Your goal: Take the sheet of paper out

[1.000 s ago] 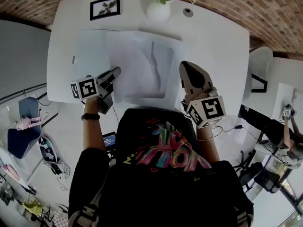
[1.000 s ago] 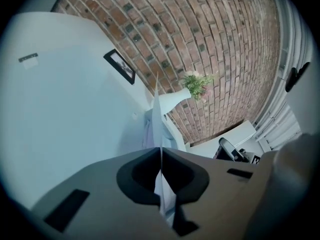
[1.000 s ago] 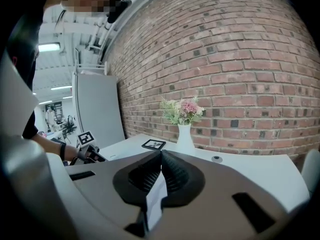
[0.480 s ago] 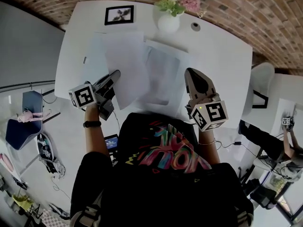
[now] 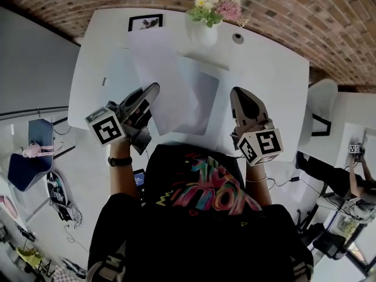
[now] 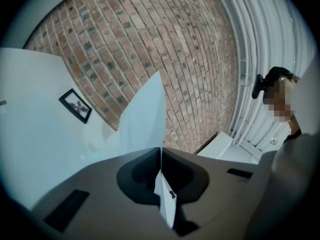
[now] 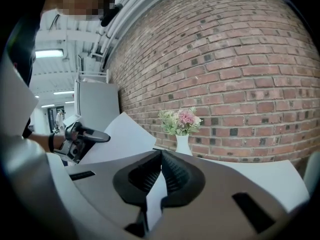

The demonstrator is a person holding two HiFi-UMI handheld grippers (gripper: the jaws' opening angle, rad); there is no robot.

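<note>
A white sheet of paper (image 5: 157, 63) hangs raised above the white table (image 5: 276, 81), and my left gripper (image 5: 154, 88) is shut on its near edge. In the left gripper view the sheet (image 6: 142, 119) rises edge-on from the closed jaws of that gripper (image 6: 161, 151). A greyish clear sleeve (image 5: 201, 96) lies flat on the table. At the sleeve's right edge sits my right gripper (image 5: 235, 91). In the right gripper view it (image 7: 161, 153) is shut, with a thin pale strip of the sleeve (image 7: 154, 196) between its jaws. The lifted sheet (image 7: 122, 136) shows at the left there.
A white vase with flowers (image 5: 205, 25) and a small framed picture (image 5: 145, 22) stand at the table's far edge, next to a small dark round thing (image 5: 237, 38). Another pale sheet (image 5: 111, 75) lies at the table's left. A brick wall runs behind.
My left gripper has risen with the sheet, which has slid left out of the sleeve and lifted off the table. The right gripper has stayed at the sleeve's edge.
</note>
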